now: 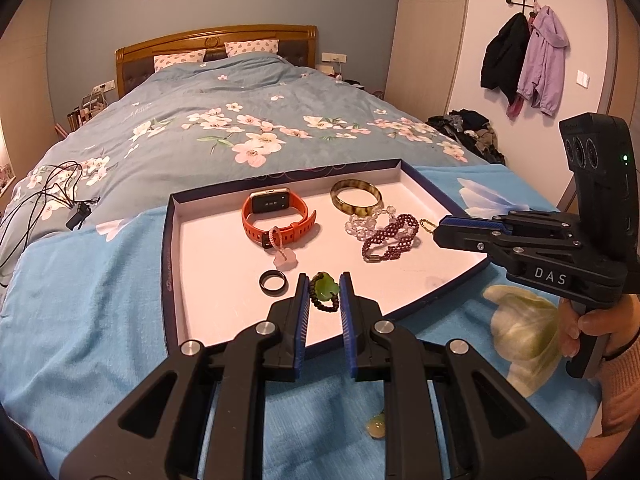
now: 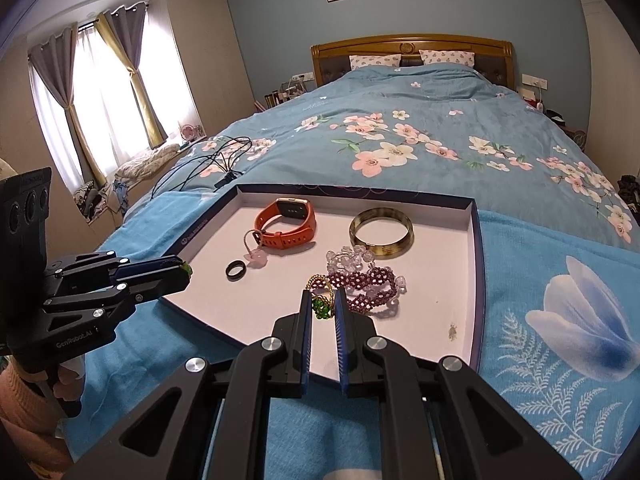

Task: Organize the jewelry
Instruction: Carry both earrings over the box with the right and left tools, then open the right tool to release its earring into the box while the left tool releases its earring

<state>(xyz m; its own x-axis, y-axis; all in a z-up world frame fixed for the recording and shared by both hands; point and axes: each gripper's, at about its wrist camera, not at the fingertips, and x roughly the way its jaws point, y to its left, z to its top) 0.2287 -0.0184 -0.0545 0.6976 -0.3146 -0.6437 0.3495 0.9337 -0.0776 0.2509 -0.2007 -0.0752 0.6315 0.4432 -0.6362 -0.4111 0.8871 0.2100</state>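
My left gripper (image 1: 324,280) is shut on a green pendant with a dark bead loop (image 1: 326,294), over the near part of the white-lined tray (image 1: 168,248). In the right wrist view my right gripper (image 2: 323,297) is shut on a gold bead ring with green beads (image 2: 322,306), beside the purple bead bracelet (image 2: 370,286). In the tray lie an orange watch (image 1: 276,216), a brown bangle (image 1: 356,198), a clear bead bracelet (image 1: 366,220), a black ring (image 1: 273,281) and a pink charm (image 1: 285,258). The left gripper (image 2: 186,270) shows at the tray's left edge.
The tray sits on a blue flowered towel (image 2: 560,320) spread over the bed (image 1: 240,120). A yellowish pendant (image 1: 376,428) lies on the towel under my left gripper. Black cables (image 1: 52,196) lie on the quilt to the left. A person's hand (image 1: 588,328) holds the right gripper's handle.
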